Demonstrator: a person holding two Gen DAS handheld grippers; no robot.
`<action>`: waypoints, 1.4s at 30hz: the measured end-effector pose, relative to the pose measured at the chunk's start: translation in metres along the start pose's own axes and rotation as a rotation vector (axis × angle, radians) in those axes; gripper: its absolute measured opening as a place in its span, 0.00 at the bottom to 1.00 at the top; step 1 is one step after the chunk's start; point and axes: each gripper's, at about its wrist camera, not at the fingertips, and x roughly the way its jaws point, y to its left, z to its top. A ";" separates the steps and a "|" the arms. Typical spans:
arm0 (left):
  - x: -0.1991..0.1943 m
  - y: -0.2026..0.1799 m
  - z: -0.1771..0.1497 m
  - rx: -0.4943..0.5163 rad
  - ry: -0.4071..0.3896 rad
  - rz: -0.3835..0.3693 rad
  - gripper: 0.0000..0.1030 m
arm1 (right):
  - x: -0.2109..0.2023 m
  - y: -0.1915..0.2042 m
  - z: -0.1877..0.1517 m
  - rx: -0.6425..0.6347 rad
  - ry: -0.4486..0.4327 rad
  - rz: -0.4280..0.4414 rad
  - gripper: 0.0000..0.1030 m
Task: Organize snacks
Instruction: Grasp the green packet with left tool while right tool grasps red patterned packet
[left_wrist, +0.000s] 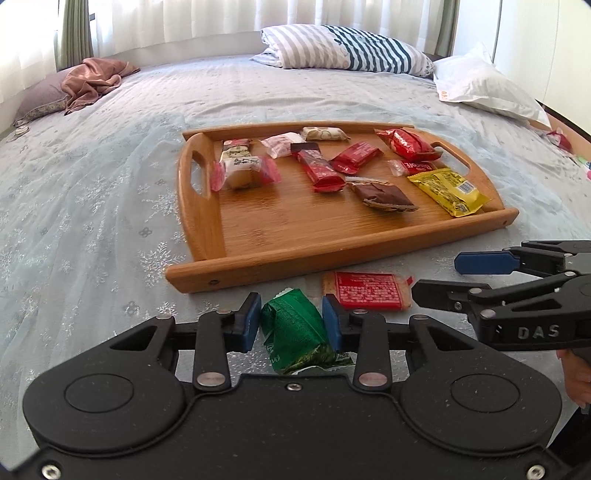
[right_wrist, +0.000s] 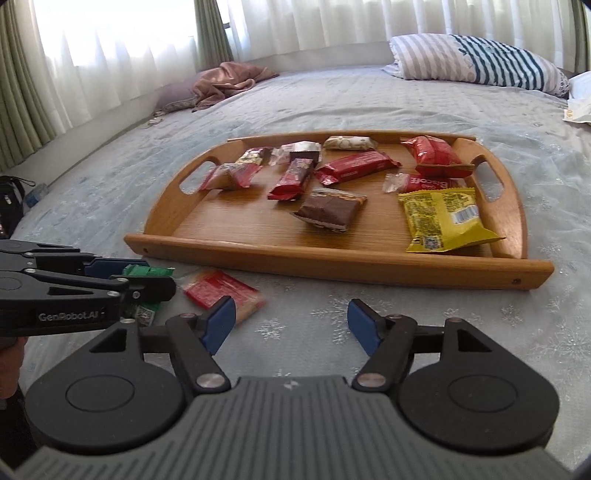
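Observation:
My left gripper (left_wrist: 290, 325) is shut on a crinkled green snack packet (left_wrist: 295, 343), just in front of the near rim of a wooden tray (left_wrist: 258, 273) on the bed. Right of it, a flat red packet (left_wrist: 364, 295) lies on the bedspread. The tray holds several wrapped snacks, among them a yellow bag (left_wrist: 448, 190) and a brown bar (left_wrist: 382, 195). My right gripper (right_wrist: 291, 319) is open over bare bedspread with nothing between its fingers; the red packet (right_wrist: 221, 291) lies beside its left pad. From the right wrist, the left gripper (right_wrist: 147, 277) shows at the left, holding the green packet (right_wrist: 147, 271).
The tray (right_wrist: 332, 258) has handle cut-outs at both ends. A striped pillow (left_wrist: 343, 46) and a white pillow (left_wrist: 480, 85) lie at the far right of the bed, and a pink cloth (left_wrist: 92, 77) at the far left. Curtains hang behind the bed.

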 end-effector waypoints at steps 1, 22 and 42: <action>0.000 0.001 0.000 -0.003 -0.001 -0.003 0.33 | -0.001 0.002 0.000 -0.008 -0.001 0.016 0.80; -0.004 0.021 0.000 -0.029 -0.013 0.014 0.32 | 0.035 0.044 0.013 -0.180 0.056 0.040 0.59; 0.000 0.015 -0.002 -0.035 -0.015 -0.002 0.49 | -0.005 0.059 0.001 -0.224 0.087 0.036 0.63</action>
